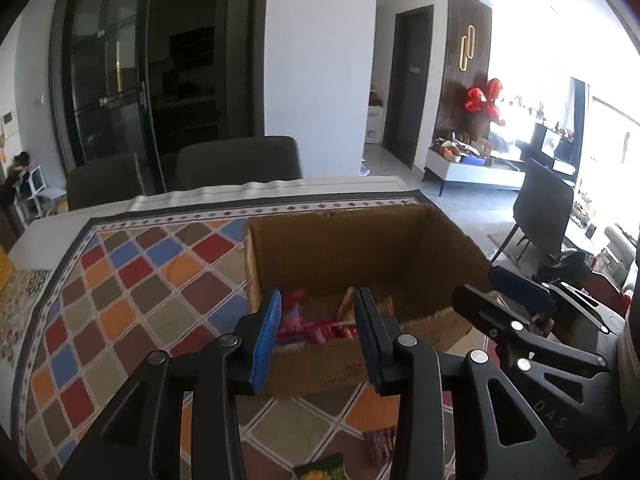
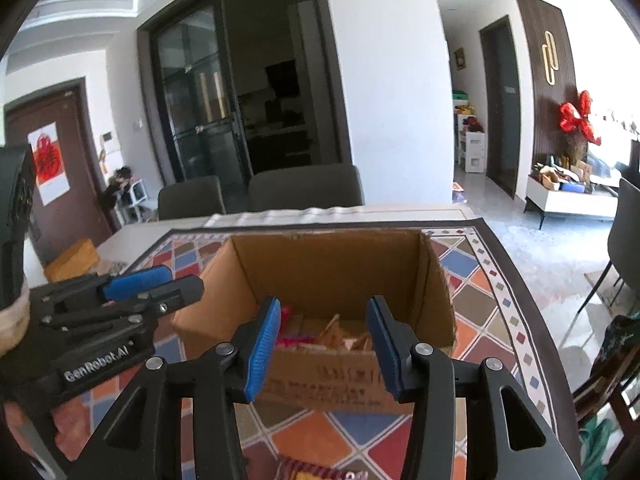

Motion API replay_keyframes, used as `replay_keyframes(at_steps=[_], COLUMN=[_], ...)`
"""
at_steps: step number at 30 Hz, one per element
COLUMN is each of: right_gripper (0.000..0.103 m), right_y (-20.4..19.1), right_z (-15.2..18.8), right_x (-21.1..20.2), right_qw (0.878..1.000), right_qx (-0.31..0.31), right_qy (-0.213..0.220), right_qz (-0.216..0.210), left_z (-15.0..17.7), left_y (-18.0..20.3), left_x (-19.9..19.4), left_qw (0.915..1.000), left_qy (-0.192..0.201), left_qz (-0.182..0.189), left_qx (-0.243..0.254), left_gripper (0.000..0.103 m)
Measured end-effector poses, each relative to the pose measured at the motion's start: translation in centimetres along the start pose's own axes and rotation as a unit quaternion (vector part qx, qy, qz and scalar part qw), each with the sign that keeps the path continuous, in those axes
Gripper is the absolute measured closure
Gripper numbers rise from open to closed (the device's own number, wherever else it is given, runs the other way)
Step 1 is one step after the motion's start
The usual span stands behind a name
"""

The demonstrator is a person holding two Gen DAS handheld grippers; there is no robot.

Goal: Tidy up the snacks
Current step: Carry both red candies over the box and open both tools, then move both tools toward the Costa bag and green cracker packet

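Our left hand-held gripper [image 1: 316,334] and right hand-held gripper [image 2: 324,340] hang empty, jaws apart, over the near edge of the cardboard box [image 2: 332,264] on the tabletop [image 1: 132,280]; pink snack packets [image 1: 316,330] lie inside.

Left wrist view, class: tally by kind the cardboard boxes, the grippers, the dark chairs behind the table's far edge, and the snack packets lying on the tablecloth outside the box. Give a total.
cardboard box: 1
grippers: 2, the left gripper and the right gripper
dark chairs: 2
snack packets on the tablecloth: 2
Total: 7
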State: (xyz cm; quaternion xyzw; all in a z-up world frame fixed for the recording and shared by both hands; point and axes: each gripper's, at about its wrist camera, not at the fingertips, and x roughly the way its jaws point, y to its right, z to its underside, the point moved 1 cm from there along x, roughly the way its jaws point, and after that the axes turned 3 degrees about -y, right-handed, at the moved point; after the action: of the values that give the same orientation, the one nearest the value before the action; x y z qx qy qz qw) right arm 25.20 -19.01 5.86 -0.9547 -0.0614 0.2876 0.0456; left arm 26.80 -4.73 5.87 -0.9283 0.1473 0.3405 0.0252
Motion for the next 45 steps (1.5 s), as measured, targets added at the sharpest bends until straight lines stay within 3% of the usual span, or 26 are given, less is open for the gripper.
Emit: replay_keyframes(at_steps=[10,11,22,34,45], right_gripper=[0.056,0.053,0.05,0.042,0.041], right_y=[-1.3,-1.5,-2.6,-3.1,-2.5], right_z=[2.1,2.3,5.1,8.7,12.0], right_x=[-1.4,-1.5,-1.5,0.4,3.8], right_qw=[0.998,0.998,0.988,0.969,0.943], right_qx=[-0.045,-0.049,-0.125,-0.179,-0.22], right_qy=[-0.024,-0.027,-0.075,-0.157,-0.243], right_qz=[-0.031,-0.033,-0.054,-0.064,-0.062], left_z=[3.8,4.2,9.0,13.3,15.9], left_y=[-0.2,-0.2,0.2,0.7,1.0], left_x=[-2.3,-2.4,-2.1,0.4,3.2], left_qw=[0.9994,0.9993,0.9959,0.9874,0.9781], left_qy=[-0.017,-0.02,-0.076,-0.145,-0.197], left_qz=[-0.017,-0.017,-0.018,-0.01,-0.002], left_qx=[-0.027,-0.028,-0.046,-0.062,-0.068], left_gripper=[0.063,0.063,0.057,0.054,0.051])
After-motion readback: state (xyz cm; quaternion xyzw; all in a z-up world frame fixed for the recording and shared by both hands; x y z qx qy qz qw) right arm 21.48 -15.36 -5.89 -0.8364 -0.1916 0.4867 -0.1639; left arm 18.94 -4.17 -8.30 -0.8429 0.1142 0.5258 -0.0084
